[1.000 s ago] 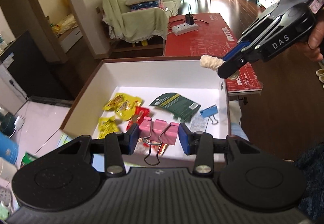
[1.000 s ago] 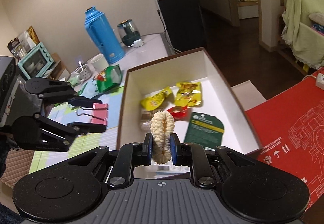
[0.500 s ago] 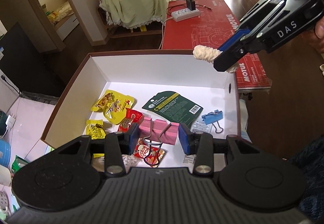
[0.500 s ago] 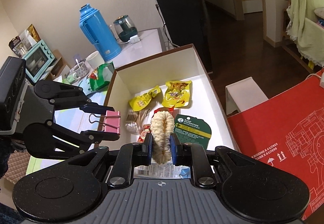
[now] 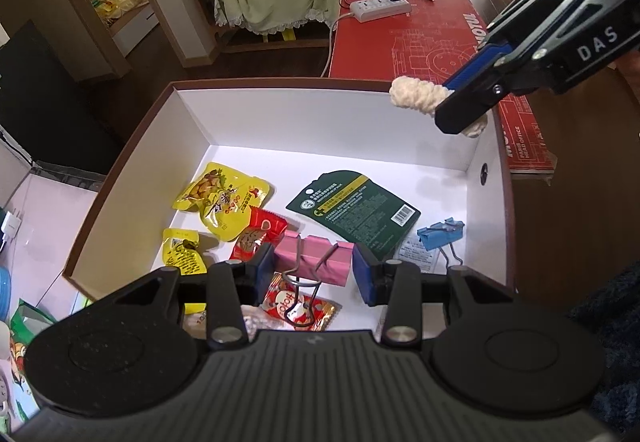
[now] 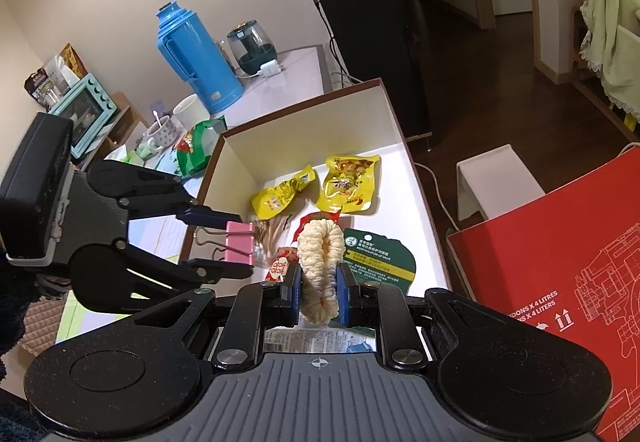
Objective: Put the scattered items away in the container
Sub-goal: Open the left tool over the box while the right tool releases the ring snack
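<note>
Container (image 5: 192, 122): an open rectangular cardboard box with white inner walls and a thin brown rim, standing on a pale table (image 6: 280, 82). On its white floor lie two glossy yellow snack pouches (image 5: 222, 200), a small red sweet wrapper (image 5: 260, 234), another red-and-white wrapper (image 5: 298, 308), a flat dark green sachet (image 5: 354, 214) with a barcode, a printed paper slip (image 5: 416, 256) and a small blue binder clip (image 5: 440, 234) near the right wall. Left hand-held gripper (image 5: 314, 268) hangs over the near edge of the box, its blue pads pinching a pink metal binder clip (image 5: 314, 260) by its two ends, wire handles dangling toward the camera. Right hand-held gripper (image 6: 319, 290) is pressed onto a cream-coloured, ribbed, fluffy scrunchie (image 6: 319, 270), squeezed into a tall narrow loop between the pads; from the left wrist view it hovers at the far right corner of the box, level with the rim. In the right wrist view, a bundle of thin wooden sticks (image 6: 270, 238) lies by the left wall of the box. Beyond the box on the table stand a blue plastic thermos (image 6: 192, 58), a white mug (image 6: 192, 114) and a green crinkled packet (image 6: 196, 146).
</note>
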Available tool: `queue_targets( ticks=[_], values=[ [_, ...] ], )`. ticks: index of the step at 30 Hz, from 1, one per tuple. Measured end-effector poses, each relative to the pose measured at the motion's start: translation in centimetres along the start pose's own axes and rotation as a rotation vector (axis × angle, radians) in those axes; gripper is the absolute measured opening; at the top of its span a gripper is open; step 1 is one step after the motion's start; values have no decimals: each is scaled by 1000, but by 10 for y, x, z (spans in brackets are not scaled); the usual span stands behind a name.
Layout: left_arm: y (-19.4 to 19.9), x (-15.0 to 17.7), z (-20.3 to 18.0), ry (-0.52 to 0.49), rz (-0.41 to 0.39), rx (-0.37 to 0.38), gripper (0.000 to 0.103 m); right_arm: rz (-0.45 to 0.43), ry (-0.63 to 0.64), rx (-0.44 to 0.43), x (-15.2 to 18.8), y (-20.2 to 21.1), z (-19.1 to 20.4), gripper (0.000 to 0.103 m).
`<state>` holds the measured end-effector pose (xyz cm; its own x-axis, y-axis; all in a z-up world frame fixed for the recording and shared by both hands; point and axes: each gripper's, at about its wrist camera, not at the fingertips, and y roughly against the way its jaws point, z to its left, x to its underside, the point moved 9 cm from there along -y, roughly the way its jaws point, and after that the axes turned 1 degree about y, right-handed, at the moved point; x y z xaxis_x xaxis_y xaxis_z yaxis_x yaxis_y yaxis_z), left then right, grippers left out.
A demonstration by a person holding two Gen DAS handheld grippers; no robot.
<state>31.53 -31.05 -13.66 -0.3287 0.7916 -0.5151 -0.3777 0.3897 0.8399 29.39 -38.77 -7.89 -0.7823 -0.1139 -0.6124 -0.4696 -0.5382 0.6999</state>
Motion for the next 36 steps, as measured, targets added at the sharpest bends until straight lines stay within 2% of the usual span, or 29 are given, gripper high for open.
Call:
queue_targets(
  ticks=[11,15,22,28,36],
  values=[
    [-39,-7,4,-3,42,25,39,15,-15,-8,-5,-7,-14,17],
    [-48,-6,7,21,49,14,50,28,-4,-14,-7,-11,-14,17],
    [-35,-4,19,65,41,1,52,59,50,-7,-13,-31,-13,17],
    [-21,-6,42,113,28,-45,54,79,165,37,-29,-64,-7,17],
    [-9,-8,70,166,11,-88,55,59,148,98,-46,-112,-14,17]
  ],
)
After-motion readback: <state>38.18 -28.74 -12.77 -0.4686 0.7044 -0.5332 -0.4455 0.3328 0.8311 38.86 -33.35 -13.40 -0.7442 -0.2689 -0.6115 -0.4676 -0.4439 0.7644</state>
